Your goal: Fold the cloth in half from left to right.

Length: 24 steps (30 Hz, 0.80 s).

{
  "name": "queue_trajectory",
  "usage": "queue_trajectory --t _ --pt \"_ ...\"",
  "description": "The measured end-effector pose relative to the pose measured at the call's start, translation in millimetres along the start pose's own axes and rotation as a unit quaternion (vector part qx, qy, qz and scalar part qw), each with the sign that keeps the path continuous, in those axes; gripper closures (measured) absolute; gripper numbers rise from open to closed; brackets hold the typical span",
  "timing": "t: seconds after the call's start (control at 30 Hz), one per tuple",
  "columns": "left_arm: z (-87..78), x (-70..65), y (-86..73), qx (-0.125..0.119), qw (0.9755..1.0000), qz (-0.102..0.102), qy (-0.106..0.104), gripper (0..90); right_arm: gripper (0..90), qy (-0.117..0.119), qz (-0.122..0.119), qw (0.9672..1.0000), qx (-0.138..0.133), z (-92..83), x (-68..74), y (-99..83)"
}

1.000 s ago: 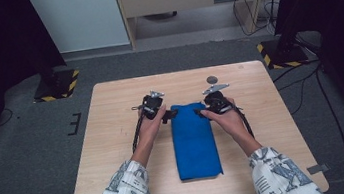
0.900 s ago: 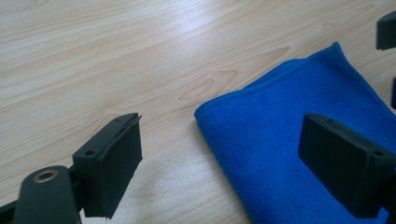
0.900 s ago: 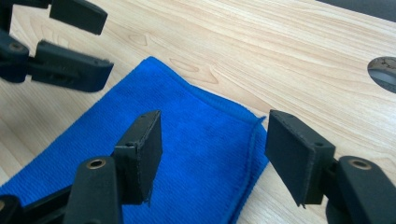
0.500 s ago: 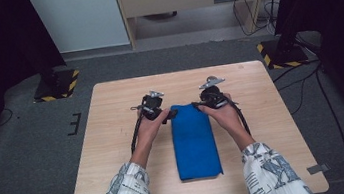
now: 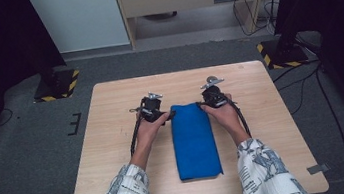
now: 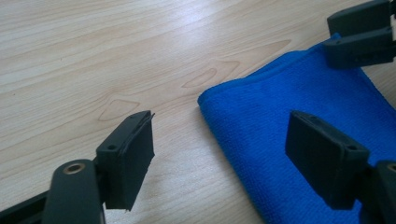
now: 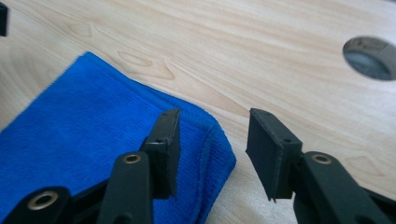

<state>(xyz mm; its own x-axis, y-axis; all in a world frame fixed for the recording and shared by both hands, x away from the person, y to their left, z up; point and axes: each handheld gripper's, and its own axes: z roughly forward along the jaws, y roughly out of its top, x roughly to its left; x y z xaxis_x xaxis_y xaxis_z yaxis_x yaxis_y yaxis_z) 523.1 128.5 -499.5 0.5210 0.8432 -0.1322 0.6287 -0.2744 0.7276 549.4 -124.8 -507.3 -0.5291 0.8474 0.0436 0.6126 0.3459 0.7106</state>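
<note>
Blue cloth (image 5: 194,140), folded to a long strip, lay at the centre of the high view, near edge toward the bottom of the frame, far edge between both tools. Left gripper (image 5: 168,115) sat at the cloth's far left corner, jaws apart and just closing, one pad over bare table (image 6: 93,56), the other over the cloth (image 6: 299,112), nothing yet pinched. Right gripper (image 5: 202,106) straddled the far right corner (image 7: 212,140), jaws apart after narrowing, fold edge between the pads but not pressed. Judged as the grasping step: both far corners being lined up. Next called for lowering and pinching both corners together. Beyond, cable hole (image 7: 370,58) at upper right of right gripper view.
</note>
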Motion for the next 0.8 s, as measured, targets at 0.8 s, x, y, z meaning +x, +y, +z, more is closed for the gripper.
queue_trajectory --t 0.8 --pt "29.8 -4.8 -6.3 0.004 1.0 -0.003 -0.004 40.1 85.8 0.025 0.008 0.9992 0.03 10.1 -0.4 -8.7"
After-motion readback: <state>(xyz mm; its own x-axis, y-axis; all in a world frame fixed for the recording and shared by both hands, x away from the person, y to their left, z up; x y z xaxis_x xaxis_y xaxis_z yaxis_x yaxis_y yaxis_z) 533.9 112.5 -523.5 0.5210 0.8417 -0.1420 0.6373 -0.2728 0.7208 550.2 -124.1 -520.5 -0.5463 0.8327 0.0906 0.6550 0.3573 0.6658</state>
